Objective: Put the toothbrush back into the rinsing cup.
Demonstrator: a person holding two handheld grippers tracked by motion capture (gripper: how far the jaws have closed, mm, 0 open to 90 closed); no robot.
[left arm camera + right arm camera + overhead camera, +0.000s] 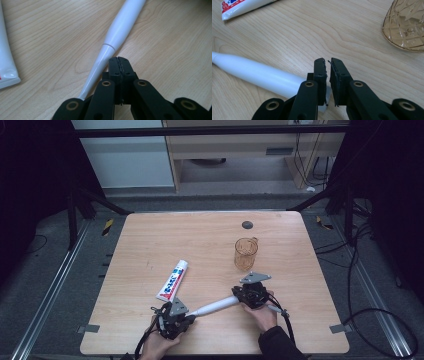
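A white toothbrush handle (215,306) lies flat on the wooden table (150,240) between my two grippers. Its thin neck (100,62) runs just left of my left gripper (118,58), whose jaws are pressed together with nothing in them. The thick end (262,72) reaches under my right gripper (327,60), whose jaws stand a hair apart and are also empty. In the high view the left gripper (187,317) sits near the front edge and the right gripper (241,294) is at the handle's other end. A white toothpaste tube (172,280) lies to the left.
An amber cut-glass cup (245,253) stands just beyond the right gripper, and its base (407,25) is at the upper right of that gripper's view. The toothpaste tube's crimped end (6,62) lies close to the left gripper. A small dark disc (247,225) marks the far side.
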